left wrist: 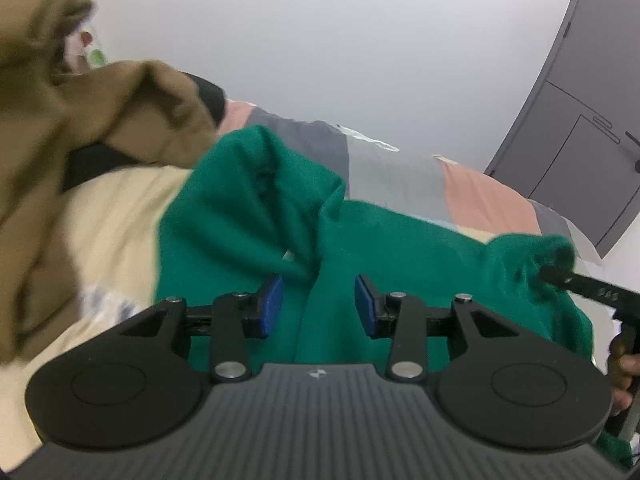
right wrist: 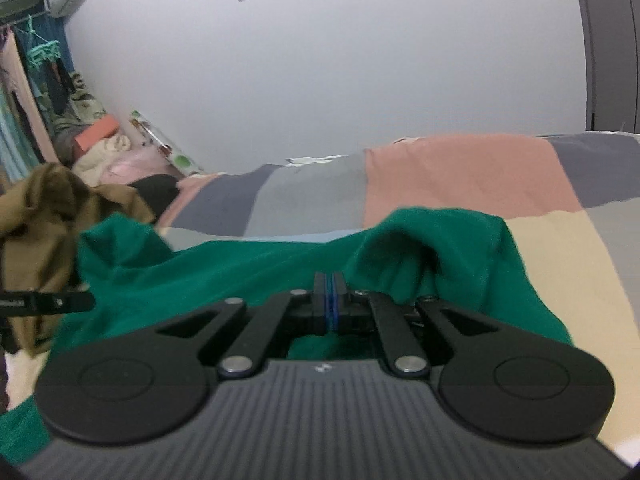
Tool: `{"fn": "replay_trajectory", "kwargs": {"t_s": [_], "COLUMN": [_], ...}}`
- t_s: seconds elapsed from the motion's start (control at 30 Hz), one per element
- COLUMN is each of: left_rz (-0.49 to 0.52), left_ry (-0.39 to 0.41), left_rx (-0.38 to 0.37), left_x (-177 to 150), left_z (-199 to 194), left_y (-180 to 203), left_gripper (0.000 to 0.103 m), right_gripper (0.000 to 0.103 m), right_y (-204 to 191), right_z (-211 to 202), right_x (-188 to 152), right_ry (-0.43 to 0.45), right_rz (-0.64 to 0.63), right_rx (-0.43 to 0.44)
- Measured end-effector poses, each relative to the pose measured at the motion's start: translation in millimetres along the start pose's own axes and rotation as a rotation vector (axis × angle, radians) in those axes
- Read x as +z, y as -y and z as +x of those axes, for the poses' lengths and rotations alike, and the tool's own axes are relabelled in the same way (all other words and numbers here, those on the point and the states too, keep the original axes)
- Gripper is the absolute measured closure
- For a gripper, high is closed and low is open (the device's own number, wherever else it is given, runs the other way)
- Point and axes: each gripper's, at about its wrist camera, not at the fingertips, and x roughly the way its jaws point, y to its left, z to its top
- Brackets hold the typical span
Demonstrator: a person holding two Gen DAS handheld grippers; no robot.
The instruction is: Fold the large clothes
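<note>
On bed (right wrist: 560,248), green garment (right wrist: 248,272), brown garment (left wrist: 36,140)

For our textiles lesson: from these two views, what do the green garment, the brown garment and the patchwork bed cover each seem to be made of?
Green garment: probably a soft knit such as fleece or sweatshirt jersey; matt, with thick rounded folds.
Brown garment: likely a heavier cotton-type cloth; matt, in bulky creases, but blurred.
Patchwork bed cover: seemingly smooth woven cotton or a blend; flat colour blocks, fine wrinkles, no sheen.
</note>
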Motion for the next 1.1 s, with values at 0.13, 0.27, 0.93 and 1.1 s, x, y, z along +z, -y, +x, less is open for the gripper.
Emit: {"fn": "replay_trajectory", "kwargs": {"t_s": [0.13,0.27,0.93,1.1], "left_rz": [-0.019,-0.091,-0.448,-0.503], "left_ry": [-0.021,-0.056,-0.212,-0.251], "left_rx": [0.027,0.037,-0.092,-0.167], "left_x": [-25,-61,-183,-199], "left_z": [-54,-97,-152,-138], "left_y": [-5,-13,-58,-56], "left_gripper": [0.056,0.052,0.032,0.032], "right_gripper": [0.097,0.097,0.014,0.012], "right_y": [-4,-5,96,97], "right_z": [-58,-111,-192,-184], "right_x": [-10,-25,-123,-136], "right_ry": [0.008,0.010,-0.373,-0.417], "right_rz": [0.019,0.032,0.402,0.479], "right_rx": [0.018,0.035,-0.177,-0.053]}}
